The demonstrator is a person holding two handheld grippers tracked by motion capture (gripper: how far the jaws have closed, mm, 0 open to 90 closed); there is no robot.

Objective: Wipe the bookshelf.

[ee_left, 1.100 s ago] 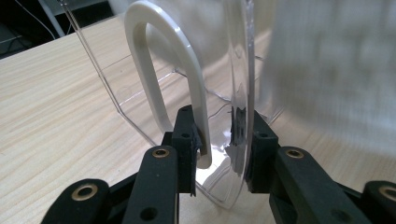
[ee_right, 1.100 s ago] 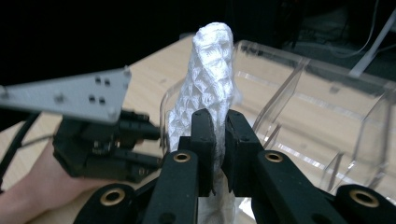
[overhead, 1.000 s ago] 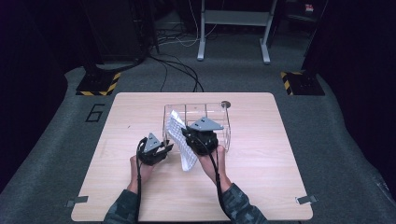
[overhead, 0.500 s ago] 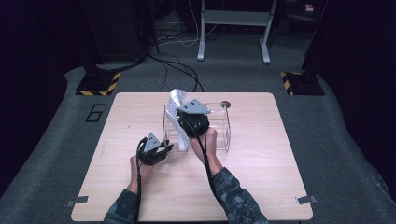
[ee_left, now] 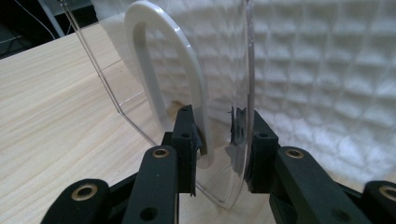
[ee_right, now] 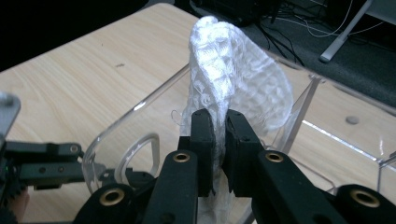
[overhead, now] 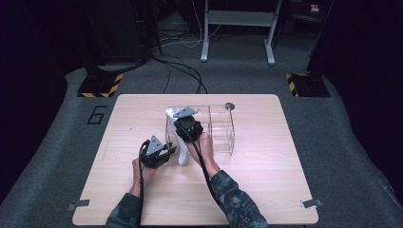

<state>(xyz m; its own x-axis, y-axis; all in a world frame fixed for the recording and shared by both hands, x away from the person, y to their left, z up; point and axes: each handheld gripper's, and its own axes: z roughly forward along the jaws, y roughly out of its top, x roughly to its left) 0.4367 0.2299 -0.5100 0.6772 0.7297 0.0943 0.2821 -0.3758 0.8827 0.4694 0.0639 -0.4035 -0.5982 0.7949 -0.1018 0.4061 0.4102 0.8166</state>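
A pale wooden table (overhead: 266,190) stands on grey carpet (overhead: 57,166), where a number six (overhead: 97,115) is marked (just off its left side). Yellow-and-black striped bases (overhead: 100,84) sit behind, black cables (overhead: 183,71) trail across the floor, and a grey metal frame (overhead: 237,28) rises into the dim background.
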